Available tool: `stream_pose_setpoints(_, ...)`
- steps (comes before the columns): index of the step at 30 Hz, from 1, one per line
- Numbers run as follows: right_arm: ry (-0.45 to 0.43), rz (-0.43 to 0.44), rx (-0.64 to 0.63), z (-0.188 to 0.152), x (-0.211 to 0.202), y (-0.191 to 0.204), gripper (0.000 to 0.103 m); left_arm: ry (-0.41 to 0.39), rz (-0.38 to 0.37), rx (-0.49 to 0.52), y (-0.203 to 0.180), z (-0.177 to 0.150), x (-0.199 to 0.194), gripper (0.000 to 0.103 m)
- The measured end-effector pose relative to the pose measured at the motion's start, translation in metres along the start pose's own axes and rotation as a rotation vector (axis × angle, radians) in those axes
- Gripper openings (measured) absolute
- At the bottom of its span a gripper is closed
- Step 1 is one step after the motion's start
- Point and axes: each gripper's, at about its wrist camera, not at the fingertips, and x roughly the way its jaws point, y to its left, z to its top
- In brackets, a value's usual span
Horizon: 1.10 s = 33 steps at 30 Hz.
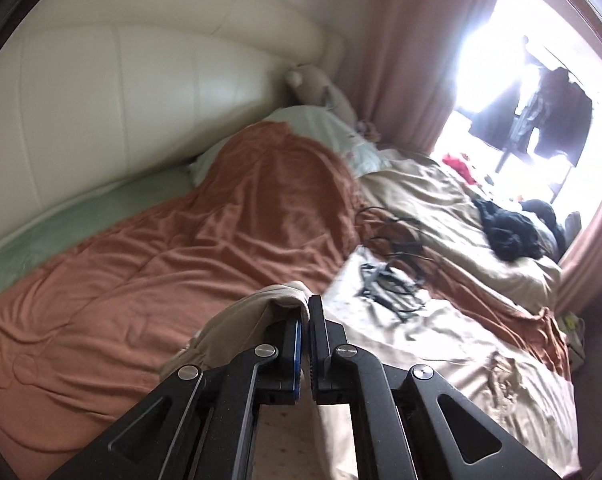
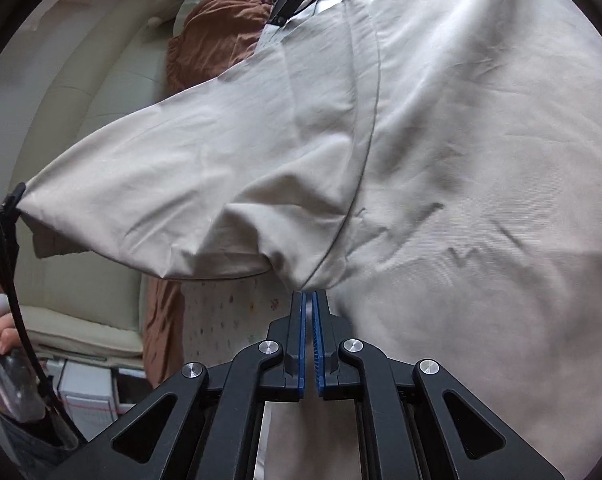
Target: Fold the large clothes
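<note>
Left wrist view hides most of your beige cotton garment [image 1: 237,320] behind the left tongs [image 1: 305,312], clenched on its bunched edge above the rust-brown quilted blanket [image 1: 161,248]. Your right tongs [image 2: 309,298] grip a seam; the smooth sleeve stretches leftward from them, its far end blurred.

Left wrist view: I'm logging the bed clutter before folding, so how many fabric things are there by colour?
Beige, garment in the shut left gripper and bedspread: 2
Rust-brown, blanket: 1
Black, clothing heap: 1
Red, cloth, blurred: 1
Total: 5
</note>
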Motion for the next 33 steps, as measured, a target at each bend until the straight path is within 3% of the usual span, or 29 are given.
stream_pose_setpoints(10,-0.155,0.016,0.013,-0.010,-0.125,-0.033,0.009,-0.006,-0.196,0.134,-0.110,-0.001,-0.046,0.003)
stream_pose_setpoints(12,-0.209,-0.016,0.010,-0.015,-0.153,-0.042,0.012,-0.005,-0.234,0.171,-0.132,-0.005,-0.054,0.003)
stream_pose_setpoints(14,-0.268,-0.043,0.023,-0.019,-0.180,-0.055,0.032,-0.003,-0.272,0.196,-0.154,-0.011,-0.060,0.003)
stream_pose_setpoints(15,-0.292,-0.052,0.032,-0.021,-0.192,-0.059,0.035,0.002,-0.285,0.200,-0.163,-0.013,-0.062,0.003)
stream_pose_setpoints(21,-0.398,-0.054,0.115,-0.040,-0.254,-0.103,0.036,0.046,-0.363,0.254,-0.223,-0.032,-0.068,0.003)
stream_pose_setpoints(33,-0.479,-0.065,0.216,-0.025,-0.292,-0.146,0.036,0.170,-0.467,0.341,-0.292,-0.091,-0.035,0.003)
